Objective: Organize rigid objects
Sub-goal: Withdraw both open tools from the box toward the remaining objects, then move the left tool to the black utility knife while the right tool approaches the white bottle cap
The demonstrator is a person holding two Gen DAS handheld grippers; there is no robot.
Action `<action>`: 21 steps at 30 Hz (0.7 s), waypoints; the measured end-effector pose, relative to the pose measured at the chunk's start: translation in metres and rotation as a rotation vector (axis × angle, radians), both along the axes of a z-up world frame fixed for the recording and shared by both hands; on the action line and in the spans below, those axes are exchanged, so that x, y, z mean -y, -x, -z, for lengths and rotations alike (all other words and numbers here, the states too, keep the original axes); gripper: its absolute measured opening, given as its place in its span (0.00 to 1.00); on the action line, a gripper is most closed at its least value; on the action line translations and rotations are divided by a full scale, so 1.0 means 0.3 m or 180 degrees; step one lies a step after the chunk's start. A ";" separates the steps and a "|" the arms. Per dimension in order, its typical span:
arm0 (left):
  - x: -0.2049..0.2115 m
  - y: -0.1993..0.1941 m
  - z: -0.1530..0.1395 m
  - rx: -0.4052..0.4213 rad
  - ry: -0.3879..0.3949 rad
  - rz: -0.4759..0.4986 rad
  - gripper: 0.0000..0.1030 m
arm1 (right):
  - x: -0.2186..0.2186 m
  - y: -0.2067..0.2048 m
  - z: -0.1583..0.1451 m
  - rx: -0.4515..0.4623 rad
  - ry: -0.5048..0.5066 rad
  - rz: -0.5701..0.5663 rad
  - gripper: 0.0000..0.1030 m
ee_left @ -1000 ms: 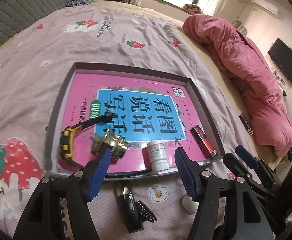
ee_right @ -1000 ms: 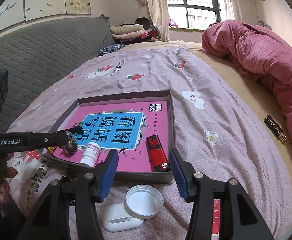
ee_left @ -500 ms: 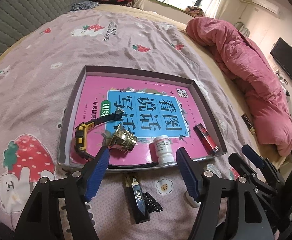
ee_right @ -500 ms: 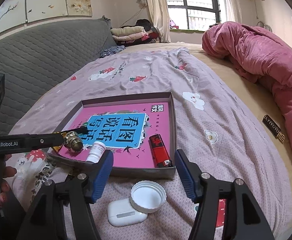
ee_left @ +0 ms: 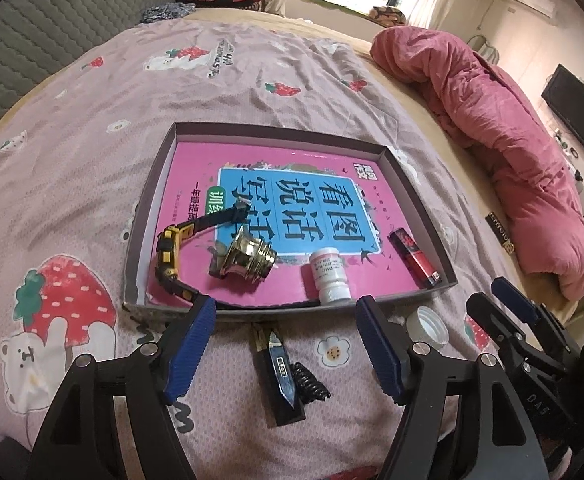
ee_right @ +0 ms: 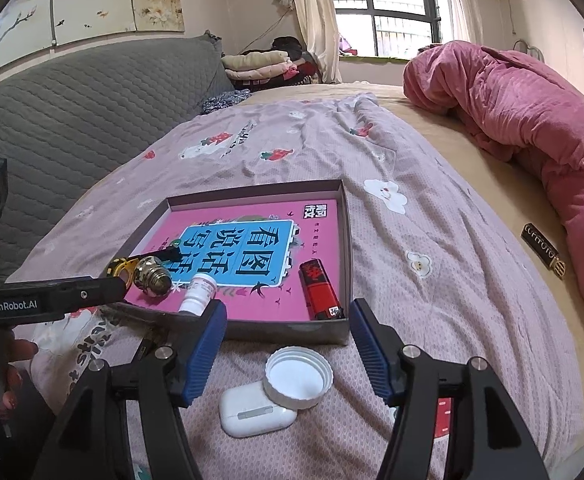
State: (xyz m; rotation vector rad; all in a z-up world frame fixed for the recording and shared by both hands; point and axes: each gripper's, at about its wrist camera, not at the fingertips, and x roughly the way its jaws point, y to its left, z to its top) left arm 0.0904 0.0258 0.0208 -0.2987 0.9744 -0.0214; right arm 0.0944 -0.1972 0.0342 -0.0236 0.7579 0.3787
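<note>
A shallow dark tray (ee_left: 151, 216) with a pink book as its floor lies on the bedsheet. In it are a yellow-black watch (ee_left: 167, 252), a brass knob (ee_left: 247, 258), a white bottle (ee_left: 330, 276) on its side and a red lighter (ee_left: 414, 256). My left gripper (ee_left: 284, 304) hovers before the tray's near wall, its jaws opening with nothing between the pads. On the sheet below it lie a black clip tool (ee_left: 277, 368) and a spring (ee_left: 310, 382). My right gripper (ee_right: 287, 308) is open and empty above a white cap (ee_right: 298, 376) and an earbud case (ee_right: 253, 414).
A rumpled pink quilt (ee_right: 532, 128) fills the right side of the bed. The grey padded headboard (ee_right: 71, 100) runs along the left, with folded clothes (ee_right: 259, 64) at the far end. A black label (ee_right: 544, 254) lies near the quilt. A hand (ee_right: 11, 364) holds the left gripper.
The left gripper has drawn back from the tray and its jaws have spread wider; the knob now lies clear of its finger. The right gripper's jaws have also widened.
</note>
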 end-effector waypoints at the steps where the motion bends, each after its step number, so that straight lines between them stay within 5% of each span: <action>1: 0.000 0.000 0.002 -0.0006 0.0001 0.0001 0.72 | 0.001 0.002 0.000 -0.0004 0.0003 -0.0005 0.61; 21: 0.013 0.041 0.021 -0.0120 -0.0061 0.0009 0.72 | 0.003 0.033 0.016 -0.0118 0.0007 -0.0002 0.61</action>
